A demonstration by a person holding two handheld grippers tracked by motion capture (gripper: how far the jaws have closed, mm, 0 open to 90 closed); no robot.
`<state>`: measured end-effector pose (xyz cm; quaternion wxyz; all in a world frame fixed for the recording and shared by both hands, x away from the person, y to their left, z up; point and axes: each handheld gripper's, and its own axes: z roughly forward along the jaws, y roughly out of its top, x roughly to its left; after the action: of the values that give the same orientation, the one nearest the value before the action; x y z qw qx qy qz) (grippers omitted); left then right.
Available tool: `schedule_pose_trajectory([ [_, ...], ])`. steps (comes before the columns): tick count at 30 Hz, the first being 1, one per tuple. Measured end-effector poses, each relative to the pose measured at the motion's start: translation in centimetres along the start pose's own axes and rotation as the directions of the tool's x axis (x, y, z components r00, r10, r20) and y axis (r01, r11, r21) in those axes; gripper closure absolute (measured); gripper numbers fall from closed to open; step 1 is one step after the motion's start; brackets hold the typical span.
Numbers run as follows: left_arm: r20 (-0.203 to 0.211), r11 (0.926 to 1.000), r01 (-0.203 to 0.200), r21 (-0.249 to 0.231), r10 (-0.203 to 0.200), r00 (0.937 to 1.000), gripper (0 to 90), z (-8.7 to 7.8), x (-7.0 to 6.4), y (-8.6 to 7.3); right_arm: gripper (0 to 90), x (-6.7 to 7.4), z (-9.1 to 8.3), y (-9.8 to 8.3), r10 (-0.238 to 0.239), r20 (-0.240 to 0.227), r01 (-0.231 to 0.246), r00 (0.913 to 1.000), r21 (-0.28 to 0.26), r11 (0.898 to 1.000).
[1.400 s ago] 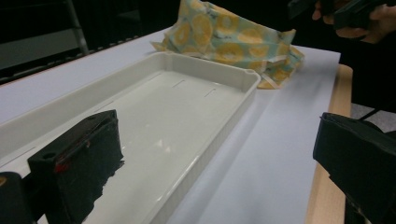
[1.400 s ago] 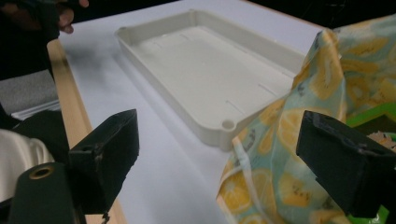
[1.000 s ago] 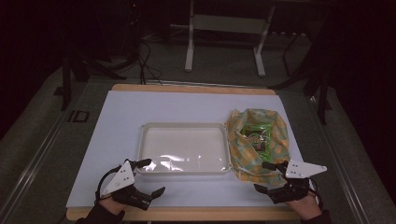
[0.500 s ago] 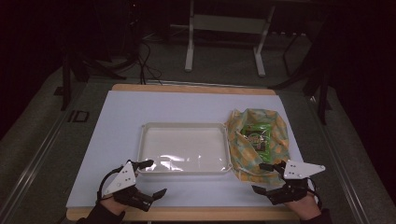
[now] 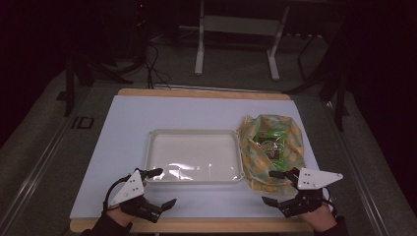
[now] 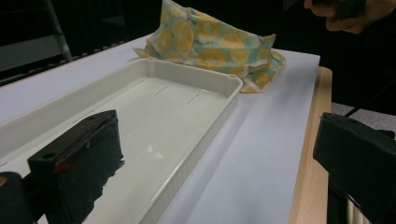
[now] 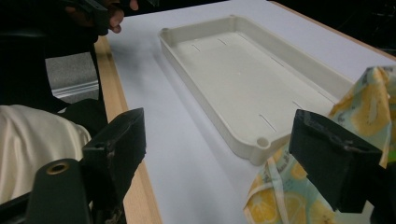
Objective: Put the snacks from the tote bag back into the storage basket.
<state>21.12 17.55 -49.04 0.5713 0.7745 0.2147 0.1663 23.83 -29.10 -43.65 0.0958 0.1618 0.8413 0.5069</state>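
An empty white plastic tray (image 5: 192, 132) lies in the middle of the white-covered table. Just right of it sits a lemon-print cloth bag (image 5: 290, 142), open on top with a green packet (image 5: 269, 145) inside. My left gripper (image 5: 163, 187) is open at the tray's near left corner, one jaw over the rim. In the left gripper view the tray (image 6: 196, 77) runs toward the cloth bag (image 6: 210, 42) between my wide-apart jaws. My right gripper (image 5: 269, 187) is open by the bag's near edge. In its view the tray (image 7: 201, 88) lies ahead and the bag (image 7: 369, 112) is at the right jaw.
A wooden table edge (image 5: 196, 225) shows past the white sheet on the near side. Metal stand legs (image 5: 199, 54) and cables stand on the dark floor beyond the table. The other hand (image 6: 345, 14) appears far off in the left gripper view.
The right gripper has slid slightly to the left along the bag's near edge. The left gripper has hardly moved. Both remain open.
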Motion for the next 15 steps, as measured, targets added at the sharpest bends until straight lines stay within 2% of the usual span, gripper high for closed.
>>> schedule_pose_trajectory([
  [9, 0.002, 1.0000, 0.000, 0.001, 0.000, 1.0000, 1.7, 0.0, 0.0, 0.0, 18.8, 0.0, -0.7, 1.0, -0.013, 0.009, 0.013, 0.9999, -0.028, 1.000],
  [15, 0.003, 1.0000, 0.001, 0.000, -0.001, 1.0000, 1.7, 0.0, 0.0, 0.0, 18.8, -0.4, -1.2, 1.8, -0.023, 0.036, 0.025, 0.9991, -0.046, 0.999],
])
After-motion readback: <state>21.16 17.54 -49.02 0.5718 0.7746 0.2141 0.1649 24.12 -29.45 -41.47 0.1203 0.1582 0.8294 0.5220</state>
